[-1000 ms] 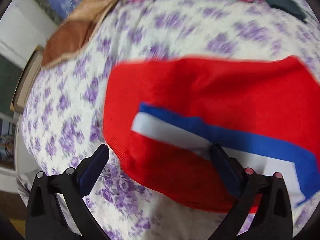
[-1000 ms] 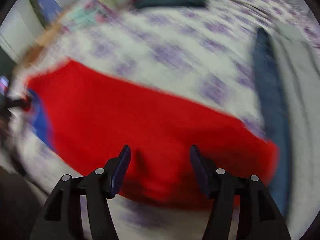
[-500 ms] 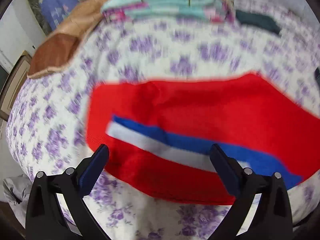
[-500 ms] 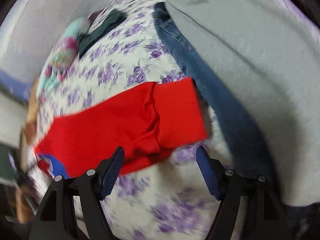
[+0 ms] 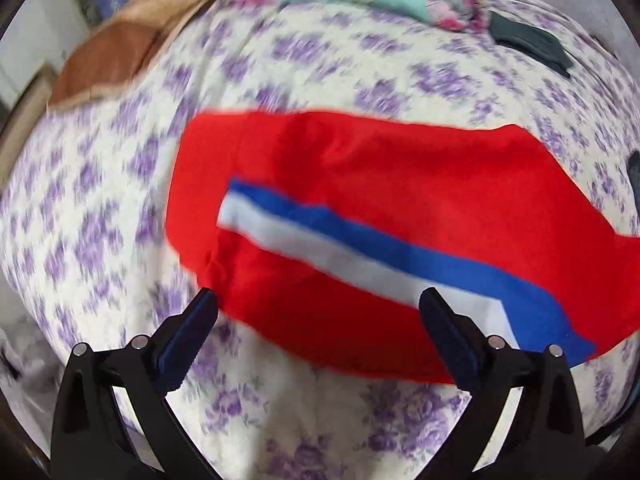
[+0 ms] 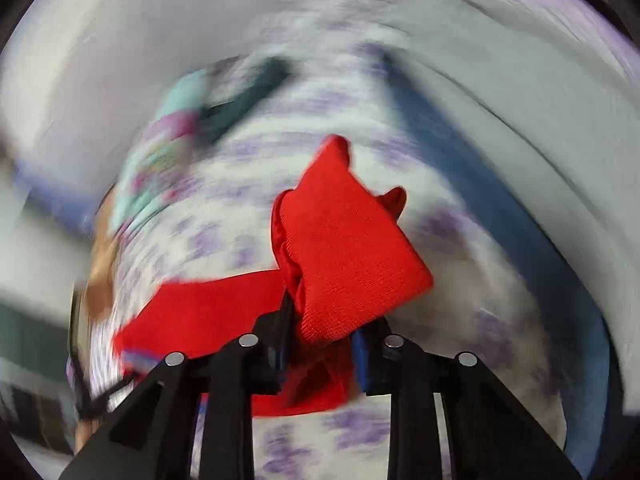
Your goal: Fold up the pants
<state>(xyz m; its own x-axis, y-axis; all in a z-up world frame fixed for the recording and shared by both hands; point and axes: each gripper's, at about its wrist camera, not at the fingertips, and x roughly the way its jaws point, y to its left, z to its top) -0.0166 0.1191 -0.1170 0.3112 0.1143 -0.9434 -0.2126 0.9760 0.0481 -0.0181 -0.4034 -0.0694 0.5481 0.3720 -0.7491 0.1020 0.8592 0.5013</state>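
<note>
The bed (image 5: pixel 320 80), with its purple-flowered sheet, carries everything here, and the red pants (image 5: pixel 380 208) lie stretched across it with the blue and white stripe up. At the right end the cuff (image 6: pixel 344 256) stands raised off the sheet, bunched between the right tongs (image 6: pixel 320 344), whose jaws are closing on it with the cloth already caught between the pads. That grip looks to me like the weak spot: it takes a thick wad rather than a clean edge, so one layer could slide free as the leg is carried over, and the fold would land crooked or doubled. The jeans (image 6: pixel 500 220) and grey cloth (image 6: pixel 520 112) lie just beside that end, and a low swing could drag them along. The left tongs (image 5: pixel 320 312) hang spread wide over the near edge of the pants at the waist end, pinching nothing. With that end unpinned, I would guess a hard pull from the right could slide the whole garment along the sheet instead of folding it, and rumple the stripe side.
</note>
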